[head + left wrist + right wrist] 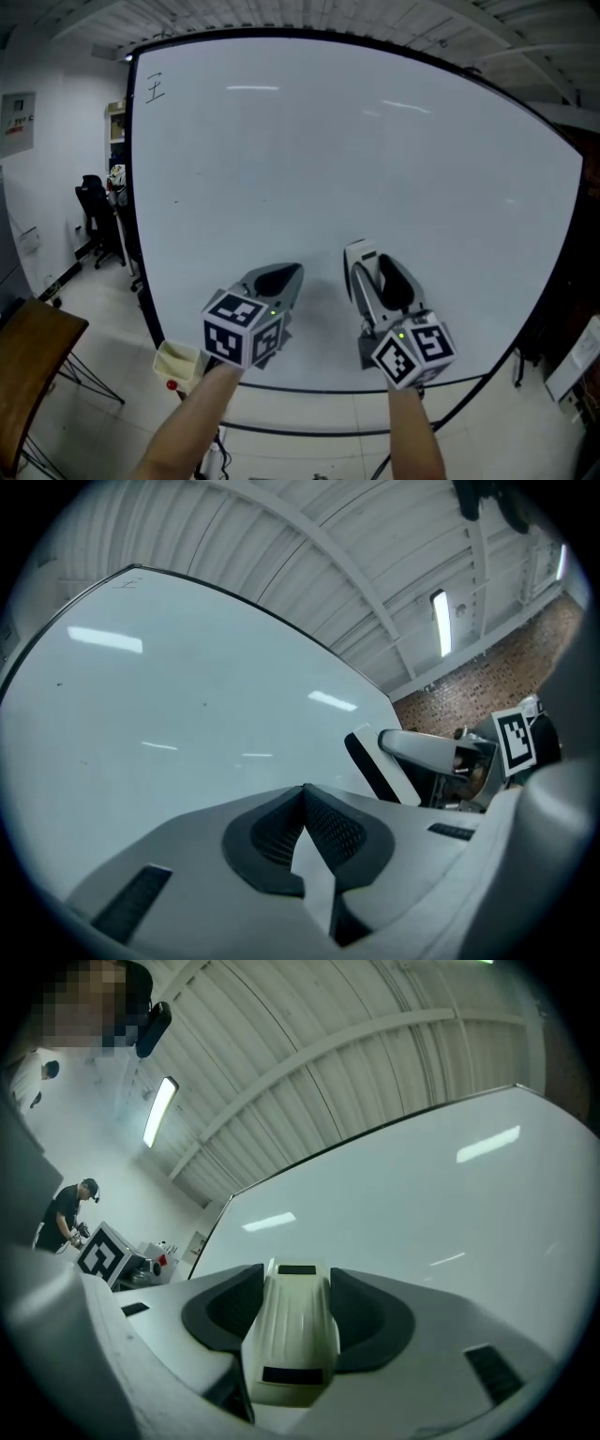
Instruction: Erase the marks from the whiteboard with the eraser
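Observation:
The whiteboard (375, 169) fills the head view, with a small black written mark (155, 87) in its top left corner and a tiny dot (175, 201) lower down. My right gripper (377, 265) is shut on the white eraser (360, 269), held close to the board's lower middle. In the right gripper view the eraser (291, 1326) lies lengthwise between the jaws of my right gripper (296, 1274). My left gripper (279, 278) is shut and holds nothing, just left of the right one. The left gripper view shows the left gripper (305, 797), the eraser (392, 769) and the far mark (127, 581).
A pale yellow tray (176, 360) with a red item hangs at the board's lower left corner. A wooden table (33, 356) and a black office chair (94, 211) stand to the left. A person (66, 1213) stands far off in the right gripper view.

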Motion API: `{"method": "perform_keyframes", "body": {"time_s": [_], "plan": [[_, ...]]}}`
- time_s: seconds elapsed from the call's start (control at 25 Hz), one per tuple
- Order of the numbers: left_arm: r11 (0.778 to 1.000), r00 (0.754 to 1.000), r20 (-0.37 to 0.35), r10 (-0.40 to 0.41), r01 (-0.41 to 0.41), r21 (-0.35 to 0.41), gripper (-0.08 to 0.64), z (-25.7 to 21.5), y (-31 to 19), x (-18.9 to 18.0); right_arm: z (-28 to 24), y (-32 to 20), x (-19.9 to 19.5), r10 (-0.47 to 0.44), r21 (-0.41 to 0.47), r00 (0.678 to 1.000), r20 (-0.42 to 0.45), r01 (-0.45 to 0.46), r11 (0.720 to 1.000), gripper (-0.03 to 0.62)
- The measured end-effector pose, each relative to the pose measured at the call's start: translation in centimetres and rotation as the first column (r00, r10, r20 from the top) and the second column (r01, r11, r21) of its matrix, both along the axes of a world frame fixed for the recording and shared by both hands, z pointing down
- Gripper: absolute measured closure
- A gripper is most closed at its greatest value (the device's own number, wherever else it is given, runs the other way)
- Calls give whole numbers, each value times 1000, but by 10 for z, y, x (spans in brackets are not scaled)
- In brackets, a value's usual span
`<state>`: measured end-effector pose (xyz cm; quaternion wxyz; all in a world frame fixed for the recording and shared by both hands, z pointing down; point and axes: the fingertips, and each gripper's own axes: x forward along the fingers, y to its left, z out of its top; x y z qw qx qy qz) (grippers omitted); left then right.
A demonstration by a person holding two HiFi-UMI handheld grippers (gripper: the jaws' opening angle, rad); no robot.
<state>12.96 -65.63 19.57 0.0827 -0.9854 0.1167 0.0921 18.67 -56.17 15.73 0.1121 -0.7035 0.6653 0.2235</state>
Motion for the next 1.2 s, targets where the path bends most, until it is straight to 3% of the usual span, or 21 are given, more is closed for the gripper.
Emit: {"method": "perform_keyframes", "body": {"time_s": [0.56, 1.2], "plan": [[993, 997, 66, -34, 41, -109, 558, 75, -6, 4, 91, -10, 5, -57, -143, 993, 105, 71, 987, 370], [993, 997, 72, -22, 31, -116, 558, 81, -3, 7, 98, -15, 5, -91, -152, 988, 124, 109, 982, 373]]}}
